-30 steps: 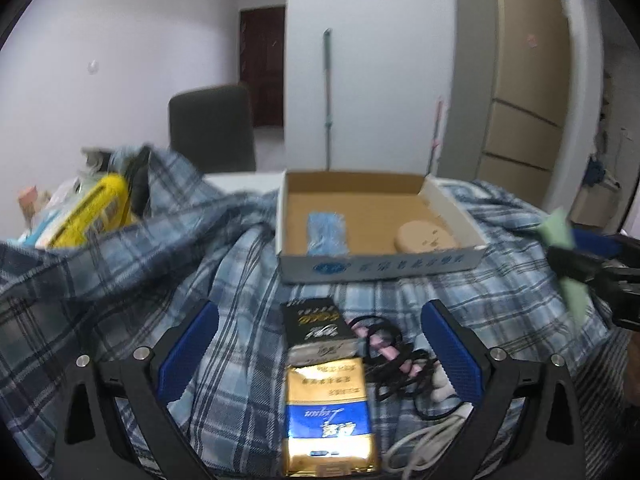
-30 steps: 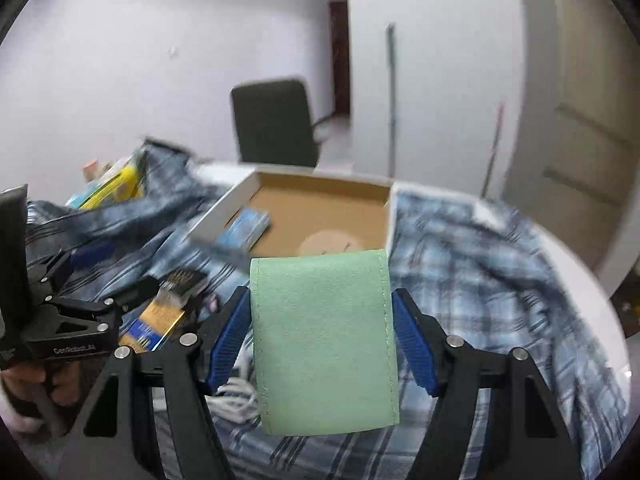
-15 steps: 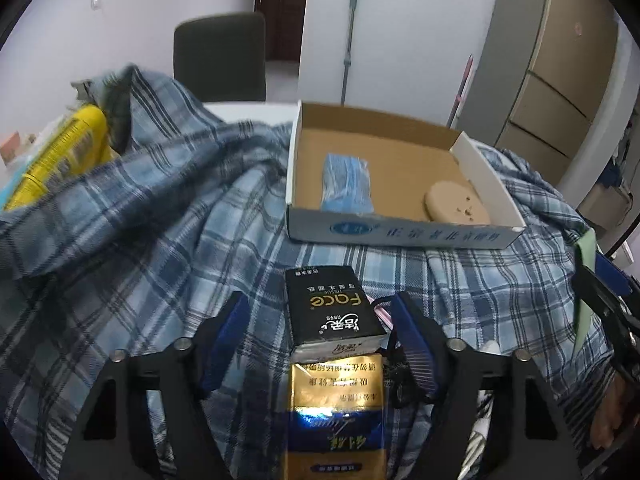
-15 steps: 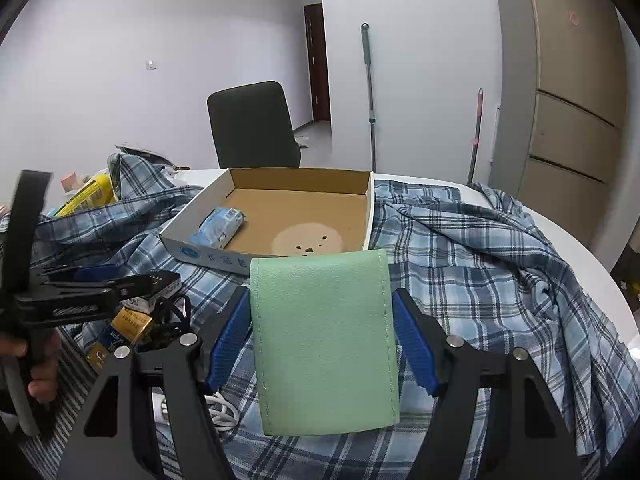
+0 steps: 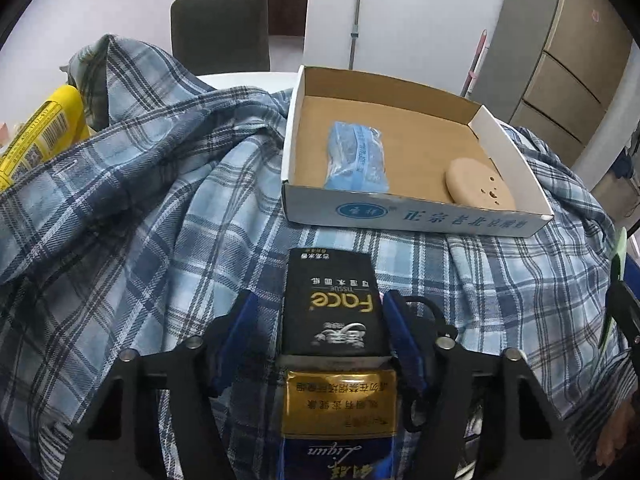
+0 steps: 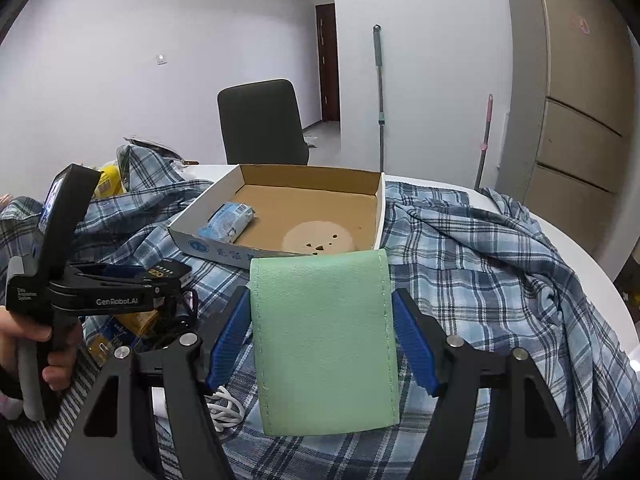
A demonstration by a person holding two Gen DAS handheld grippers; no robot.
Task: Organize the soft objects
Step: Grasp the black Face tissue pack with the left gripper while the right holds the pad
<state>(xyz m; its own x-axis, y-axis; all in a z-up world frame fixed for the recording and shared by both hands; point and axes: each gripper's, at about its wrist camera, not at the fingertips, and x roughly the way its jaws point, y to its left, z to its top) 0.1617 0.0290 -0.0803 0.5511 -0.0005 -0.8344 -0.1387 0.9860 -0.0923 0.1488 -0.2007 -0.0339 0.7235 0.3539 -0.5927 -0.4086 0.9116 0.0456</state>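
Note:
A black tissue pack [image 5: 332, 304] lies on a gold pack [image 5: 340, 400] on the plaid shirt [image 5: 160, 220]. My left gripper [image 5: 320, 300] straddles the black pack and its jaws are closing. The right pad is about at the pack's side, while a gap still shows at the left pad. In the right wrist view, my right gripper [image 6: 320, 296] is shut on a green leather-like pouch [image 6: 324, 340], held above the shirt in front of the cardboard box [image 6: 208, 246]. The box holds a blue tissue packet [image 5: 356, 156] and a round tan pad [image 5: 478, 184].
A yellow pack [image 5: 36, 136] sits at the far left on the shirt. Black cable [image 5: 424, 308] and white cable [image 6: 228, 404] lie beside the packs. A dark chair [image 5: 220, 28] stands behind the white round table [image 6: 592, 268]. A hand [image 6: 44, 356] grips the left tool.
My left gripper moved forward and down over the black tissue pack and its jaws narrowed around it. The right gripper still holds the green pouch in about the same place.

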